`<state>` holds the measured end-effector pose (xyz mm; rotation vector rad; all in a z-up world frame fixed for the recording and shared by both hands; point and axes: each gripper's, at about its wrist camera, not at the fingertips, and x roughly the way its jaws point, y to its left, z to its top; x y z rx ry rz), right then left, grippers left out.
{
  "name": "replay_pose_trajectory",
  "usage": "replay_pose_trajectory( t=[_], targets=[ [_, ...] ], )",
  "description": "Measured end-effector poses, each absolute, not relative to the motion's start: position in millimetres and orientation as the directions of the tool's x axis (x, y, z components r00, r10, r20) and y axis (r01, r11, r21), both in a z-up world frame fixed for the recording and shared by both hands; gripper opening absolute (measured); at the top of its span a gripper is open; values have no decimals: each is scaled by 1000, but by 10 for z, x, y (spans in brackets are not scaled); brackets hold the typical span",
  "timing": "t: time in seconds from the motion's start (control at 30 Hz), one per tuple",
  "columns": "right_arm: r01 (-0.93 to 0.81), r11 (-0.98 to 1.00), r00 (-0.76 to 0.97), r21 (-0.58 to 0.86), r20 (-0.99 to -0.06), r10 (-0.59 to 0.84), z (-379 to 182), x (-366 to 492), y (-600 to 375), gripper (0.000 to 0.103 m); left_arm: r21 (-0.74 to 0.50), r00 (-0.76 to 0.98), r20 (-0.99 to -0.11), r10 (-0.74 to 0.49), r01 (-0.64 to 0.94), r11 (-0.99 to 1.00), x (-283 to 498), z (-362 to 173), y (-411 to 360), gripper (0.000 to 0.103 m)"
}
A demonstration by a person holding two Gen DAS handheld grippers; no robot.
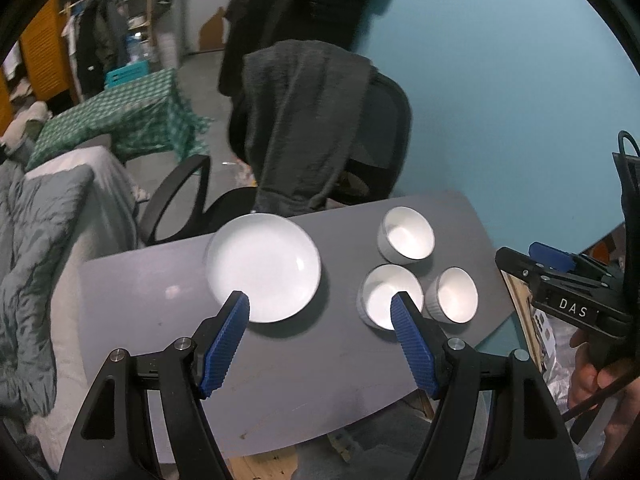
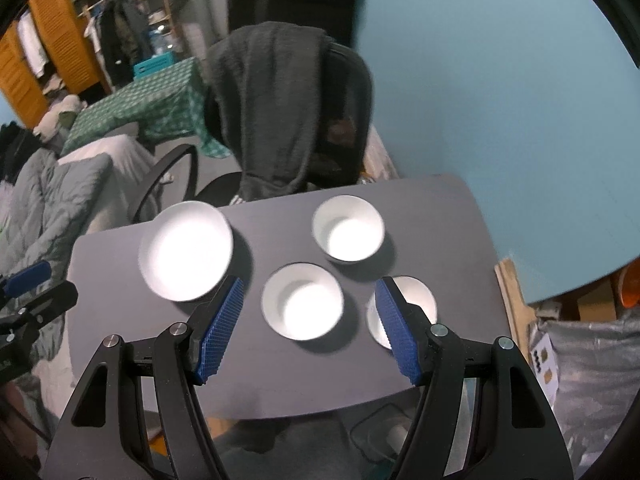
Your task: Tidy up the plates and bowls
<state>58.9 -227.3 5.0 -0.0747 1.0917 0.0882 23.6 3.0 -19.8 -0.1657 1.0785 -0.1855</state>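
Observation:
A white plate (image 1: 264, 266) lies on the left of a small grey table (image 1: 160, 320). Three white bowls stand to its right: a far bowl (image 1: 406, 234), a middle bowl (image 1: 386, 294) and a near-right bowl (image 1: 454, 294). My left gripper (image 1: 320, 304) is open and empty above the table's front, between plate and middle bowl. In the right wrist view the plate (image 2: 186, 250), far bowl (image 2: 348, 232), middle bowl (image 2: 302, 300) and near-right bowl (image 2: 416, 304) show. My right gripper (image 2: 310, 292) is open and empty, raised above the middle bowl.
A black office chair (image 1: 320, 128) draped with a dark grey garment stands behind the table. A grey quilted bed (image 1: 36, 248) lies left. A teal wall (image 1: 500, 80) is at the right. Bags and boxes (image 2: 580, 344) sit beside the table's right edge.

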Motion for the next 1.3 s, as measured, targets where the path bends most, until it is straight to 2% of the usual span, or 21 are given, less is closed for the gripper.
replay_pose_trajectory(
  t=[0.33,0.73,1.3],
  targets=[
    [-25,1000,441,3,-898,14,31,602,-2763,68,-222,419,-868,-265,150,963,464,-217,-504,75],
    [-1,1000,386,16,-922,15,-162,756,-3136,68,-211,356,-897,-261,173,962,674,-438,-908,75],
    [-150,978,224,145,-958,176,-902,1219,-3181,68,-233,195,-953,-232,17,972,851,-1303,-996,75]
  ],
)
